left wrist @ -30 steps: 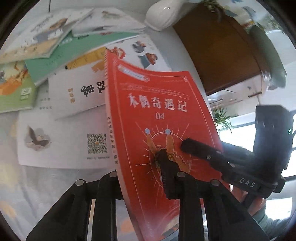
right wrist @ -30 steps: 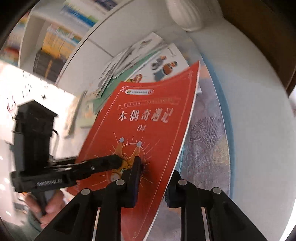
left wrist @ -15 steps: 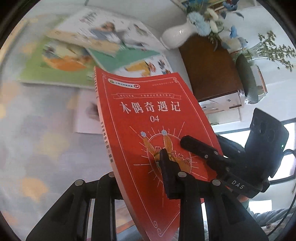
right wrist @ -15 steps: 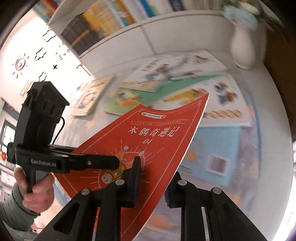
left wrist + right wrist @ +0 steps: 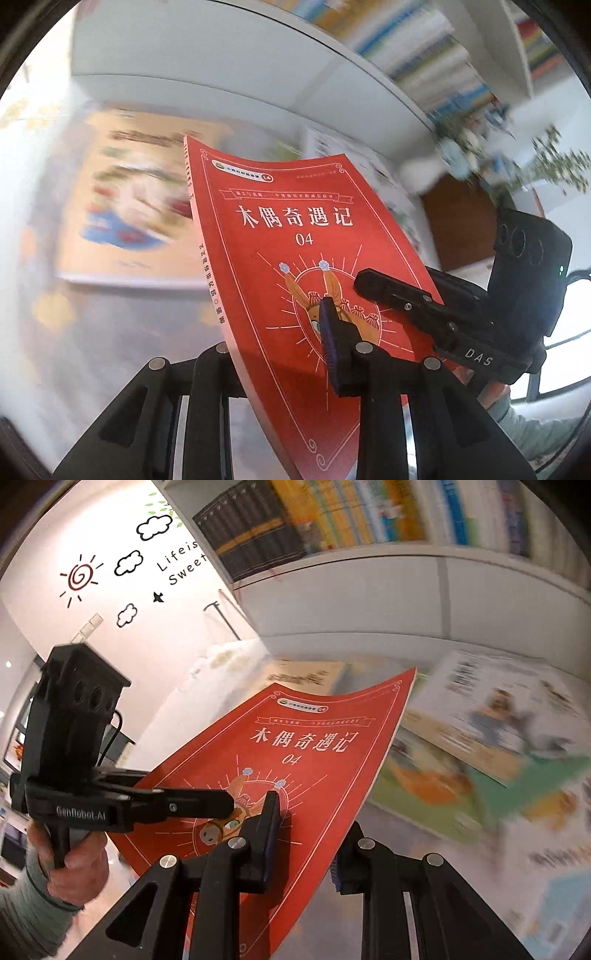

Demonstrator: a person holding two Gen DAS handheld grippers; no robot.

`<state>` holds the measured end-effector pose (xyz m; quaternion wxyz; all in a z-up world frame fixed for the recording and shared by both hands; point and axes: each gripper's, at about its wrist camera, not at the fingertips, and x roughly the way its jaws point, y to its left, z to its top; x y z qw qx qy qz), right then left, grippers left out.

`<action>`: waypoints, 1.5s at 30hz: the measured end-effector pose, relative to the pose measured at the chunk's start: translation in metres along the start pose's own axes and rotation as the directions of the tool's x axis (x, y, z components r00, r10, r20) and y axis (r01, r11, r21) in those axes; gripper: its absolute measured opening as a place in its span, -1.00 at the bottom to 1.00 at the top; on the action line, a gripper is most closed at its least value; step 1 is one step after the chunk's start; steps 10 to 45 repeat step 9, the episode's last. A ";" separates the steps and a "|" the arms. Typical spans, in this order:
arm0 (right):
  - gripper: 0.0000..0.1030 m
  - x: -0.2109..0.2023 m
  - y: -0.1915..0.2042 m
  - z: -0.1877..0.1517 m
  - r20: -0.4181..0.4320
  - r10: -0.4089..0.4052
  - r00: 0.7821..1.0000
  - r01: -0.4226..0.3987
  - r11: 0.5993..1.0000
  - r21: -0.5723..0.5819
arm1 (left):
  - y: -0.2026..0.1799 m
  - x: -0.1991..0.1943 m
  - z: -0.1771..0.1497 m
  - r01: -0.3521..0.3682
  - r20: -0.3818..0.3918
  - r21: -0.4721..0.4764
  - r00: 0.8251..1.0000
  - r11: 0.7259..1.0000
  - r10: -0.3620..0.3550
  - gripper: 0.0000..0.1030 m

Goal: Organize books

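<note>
While I watch both wrist views, red book (image 5: 295,236) tilted up above the table, my left gripper (image 5: 280,354) clamped on its lower part, my right gripper (image 5: 306,834) pinching its cover from the other side.

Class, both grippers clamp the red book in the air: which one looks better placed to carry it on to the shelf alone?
Probably the left gripper: it bites the red book near its spine, while the right gripper holds the floppy open edge.

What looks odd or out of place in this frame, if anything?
The red book is pinched by both the left gripper and the right gripper at once, and its cover bows in the air. Behind it, picture books lie scattered and overlapping on the table rather than stacked; blur hides finer detail.
</note>
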<state>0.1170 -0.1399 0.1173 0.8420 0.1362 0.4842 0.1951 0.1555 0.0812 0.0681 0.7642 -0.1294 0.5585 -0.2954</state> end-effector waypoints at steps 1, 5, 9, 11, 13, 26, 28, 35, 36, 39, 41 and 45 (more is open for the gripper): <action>-0.55 0.018 0.004 0.012 -0.009 0.014 1.000 -0.014 1.000 0.015 | 0.012 -0.003 0.006 -0.010 0.008 -0.005 1.000 1.000 0.010 -0.51; -0.52 0.077 0.015 0.045 -0.041 0.024 0.999 -0.021 0.998 0.063 | 0.061 -0.002 0.029 -0.007 0.014 -0.044 1.000 0.999 0.008 -0.51; -0.51 0.117 0.017 0.062 -0.077 0.001 0.997 0.007 0.996 0.093 | 0.098 0.015 0.049 0.022 -0.012 -0.066 1.000 0.998 -0.023 -0.48; -0.51 0.117 0.017 0.062 -0.077 0.001 0.997 0.007 0.996 0.093 | 0.098 0.015 0.049 0.022 -0.012 -0.066 1.000 0.998 -0.023 -0.48; -0.51 0.117 0.017 0.062 -0.077 0.001 0.997 0.007 0.996 0.093 | 0.098 0.015 0.049 0.022 -0.012 -0.066 1.000 0.998 -0.023 -0.48; -0.51 0.117 0.017 0.062 -0.077 0.001 0.997 0.007 0.996 0.093 | 0.098 0.015 0.049 0.022 -0.012 -0.066 1.000 0.998 -0.023 -0.48; -0.51 0.117 0.017 0.062 -0.077 0.001 0.997 0.007 0.996 0.093 | 0.098 0.015 0.049 0.022 -0.012 -0.066 1.000 0.998 -0.023 -0.48; -0.51 0.117 0.017 0.062 -0.077 0.001 0.997 0.007 0.996 0.093 | 0.098 0.015 0.049 0.022 -0.012 -0.066 1.000 0.998 -0.023 -0.48; -0.51 0.117 0.017 0.062 -0.077 0.001 0.997 0.007 0.996 0.093 | 0.098 0.015 0.049 0.022 -0.012 -0.066 1.000 0.998 -0.023 -0.48; -0.51 0.117 0.017 0.062 -0.077 0.001 0.997 0.007 0.996 0.093 | 0.098 0.015 0.049 0.022 -0.012 -0.066 1.000 0.998 -0.023 -0.48; -0.51 0.117 0.017 0.062 -0.077 0.001 0.997 0.007 0.996 0.093 | 0.098 0.015 0.049 0.022 -0.012 -0.066 1.000 0.998 -0.023 -0.48; -0.51 0.117 0.017 0.062 -0.077 0.001 0.997 0.007 0.996 0.093 | 0.098 0.015 0.049 0.022 -0.012 -0.066 1.000 0.998 -0.023 -0.48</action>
